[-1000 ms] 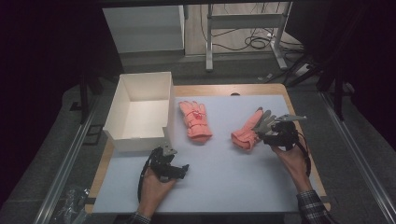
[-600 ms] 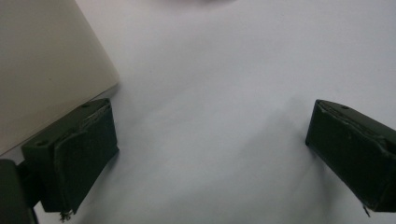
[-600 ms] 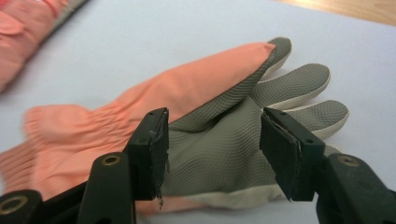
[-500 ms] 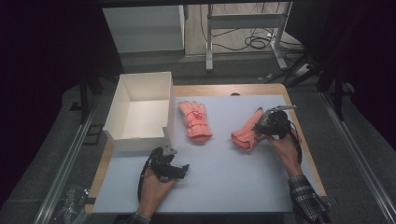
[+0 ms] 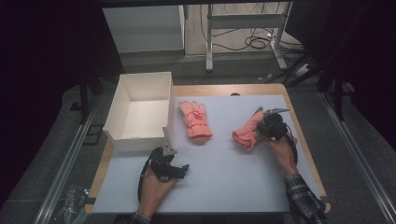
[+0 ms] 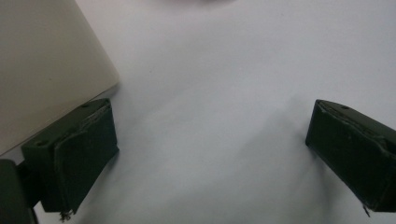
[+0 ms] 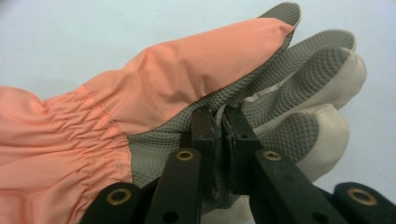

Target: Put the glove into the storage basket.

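While the white box (image 5: 140,109) stands at table left, the left gripper (image 5: 172,169) rests just before it, jaws wide apart, nothing between; a coral glove (image 5: 196,120) lies centre. At right, the right gripper (image 5: 262,128) has just closed, pinching the second coral glove (image 5: 246,133) at its grey palm.

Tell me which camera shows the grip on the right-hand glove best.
The right gripper view: the right gripper is shut on the glove, pinching its grey palm fabric. The high view shows the glove whole but small, the pinch hidden. The left gripper view faces bare table.
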{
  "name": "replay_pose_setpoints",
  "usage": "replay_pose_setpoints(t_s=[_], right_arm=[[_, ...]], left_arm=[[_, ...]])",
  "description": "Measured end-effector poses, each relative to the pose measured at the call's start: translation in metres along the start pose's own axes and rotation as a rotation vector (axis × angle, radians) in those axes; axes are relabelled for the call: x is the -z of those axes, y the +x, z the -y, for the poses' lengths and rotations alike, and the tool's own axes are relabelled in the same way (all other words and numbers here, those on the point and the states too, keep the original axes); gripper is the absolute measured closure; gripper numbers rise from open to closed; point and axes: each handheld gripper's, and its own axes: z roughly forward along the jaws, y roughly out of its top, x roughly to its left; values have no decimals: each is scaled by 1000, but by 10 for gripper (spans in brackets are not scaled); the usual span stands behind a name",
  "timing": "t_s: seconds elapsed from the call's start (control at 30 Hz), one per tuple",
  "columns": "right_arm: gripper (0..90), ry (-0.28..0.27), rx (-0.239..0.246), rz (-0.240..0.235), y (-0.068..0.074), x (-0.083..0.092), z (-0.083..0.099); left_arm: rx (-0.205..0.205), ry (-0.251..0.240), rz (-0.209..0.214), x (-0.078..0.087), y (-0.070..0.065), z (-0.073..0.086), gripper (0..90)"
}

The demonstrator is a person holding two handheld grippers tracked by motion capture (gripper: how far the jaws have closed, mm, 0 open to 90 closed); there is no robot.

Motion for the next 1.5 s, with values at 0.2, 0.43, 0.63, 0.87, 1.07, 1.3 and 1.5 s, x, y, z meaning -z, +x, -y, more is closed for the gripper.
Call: replay_pose_setpoints(t_s=[0.2,0.43,0.63,0.87,1.07,1.3,1.5], right_arm=[[858,-13,-41,-63,-8,8,-2],[860,-49,-34,-111,-11,23,-5],[861,-66,-9,-139,-9,40,-10],[863,-84,21,-203,-5,61,-8],[869,-99,58,-259,3,75,-4],[872,-119,84,-321,16,90,-2],[872,-128,114,-388,32,99,0]], left_arm=[[4,-4,0,0,0,0,19],[-1,1,0,0,0,0,19],[-1,1,0,0,0,0,19],[-1,1,0,0,0,0,19],[-2,1,0,0,0,0,19],[-1,1,0,0,0,0,19],[1,-3,-1,0,0,0,19]])
